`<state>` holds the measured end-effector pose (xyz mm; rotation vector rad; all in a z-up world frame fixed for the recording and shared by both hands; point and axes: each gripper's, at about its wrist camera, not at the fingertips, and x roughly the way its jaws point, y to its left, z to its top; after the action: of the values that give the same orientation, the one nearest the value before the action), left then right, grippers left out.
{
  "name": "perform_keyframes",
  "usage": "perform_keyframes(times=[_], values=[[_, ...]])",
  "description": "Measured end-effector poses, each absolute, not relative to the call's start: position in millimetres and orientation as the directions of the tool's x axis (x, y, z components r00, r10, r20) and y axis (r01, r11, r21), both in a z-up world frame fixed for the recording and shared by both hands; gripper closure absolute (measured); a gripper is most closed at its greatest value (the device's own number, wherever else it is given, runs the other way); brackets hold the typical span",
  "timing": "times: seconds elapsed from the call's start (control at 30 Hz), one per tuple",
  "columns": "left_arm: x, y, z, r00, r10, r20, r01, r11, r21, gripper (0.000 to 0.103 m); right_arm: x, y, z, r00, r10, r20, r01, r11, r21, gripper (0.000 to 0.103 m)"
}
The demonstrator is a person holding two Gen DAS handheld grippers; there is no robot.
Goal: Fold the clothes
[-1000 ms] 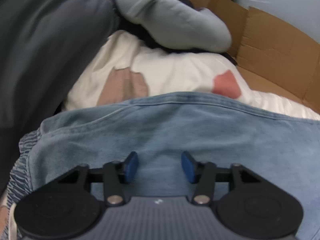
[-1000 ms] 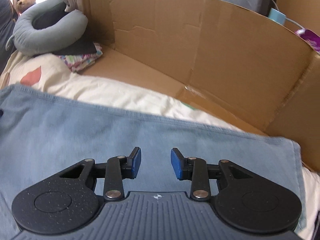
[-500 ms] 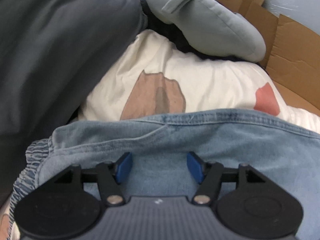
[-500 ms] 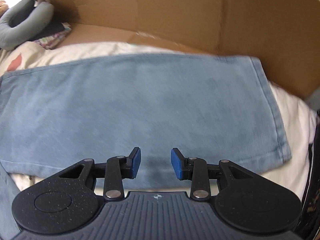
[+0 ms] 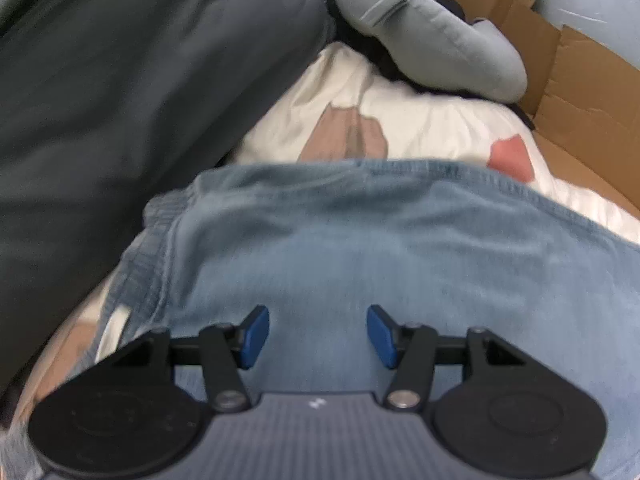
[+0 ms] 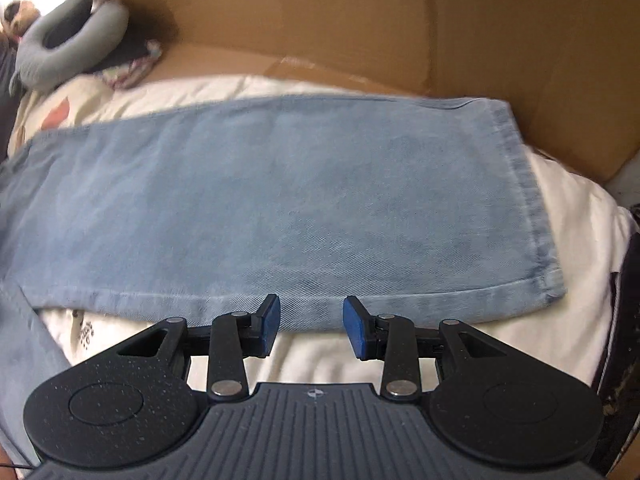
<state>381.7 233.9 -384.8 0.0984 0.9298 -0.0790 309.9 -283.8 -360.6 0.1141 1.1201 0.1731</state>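
Observation:
Light blue jeans (image 6: 280,200) lie flat across a cream sheet, one leg running left to right with its hem (image 6: 528,196) at the right. My right gripper (image 6: 311,326) hovers open over the leg's near edge, nothing between its blue pads. In the left wrist view the waist end of the jeans (image 5: 360,248) fills the lower half, its elastic band (image 5: 160,216) bunched at the left. My left gripper (image 5: 318,336) hangs over that denim with its jaws closing, and no cloth is pinched between them.
A cardboard wall (image 6: 400,28) runs along the far side of the bed. A grey neck pillow (image 6: 68,44) and folded cloth sit at the far left. Dark grey fabric (image 5: 120,100) fills the left of the left wrist view. The cream sheet (image 5: 420,120) has coloured patches.
The right gripper pulled back toward the jeans leg's near edge and hem, so the whole leg now shows. The left gripper shifted toward the waist end, and its jaws widened then narrowed.

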Motion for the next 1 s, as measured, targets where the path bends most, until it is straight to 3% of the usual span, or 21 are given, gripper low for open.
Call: perform_keyframes(times=[0.37,0.77,1.0], values=[[348.0,230.8,-372.0,0.530,-0.001,-0.848,0.189,0.975,0.117,0.043,307.7,-288.7,-359.9,0.417,0.213,-0.884,-0.223,0.966,0.127,0.060],[306.8,265.2,-337.2,0.498,0.073,-0.864,0.132,0.978,0.159,0.043,286.3,-291.6,-347.4,0.416,0.260,-0.871,-0.292,0.946,0.143,0.060],[274.1,284.1,-289.6,0.380,0.068,-0.922,0.094,0.989,0.112,0.038,255.4,-317.4,-308.7,0.448,0.257,-0.856,-0.173,0.965,0.199,0.060]])
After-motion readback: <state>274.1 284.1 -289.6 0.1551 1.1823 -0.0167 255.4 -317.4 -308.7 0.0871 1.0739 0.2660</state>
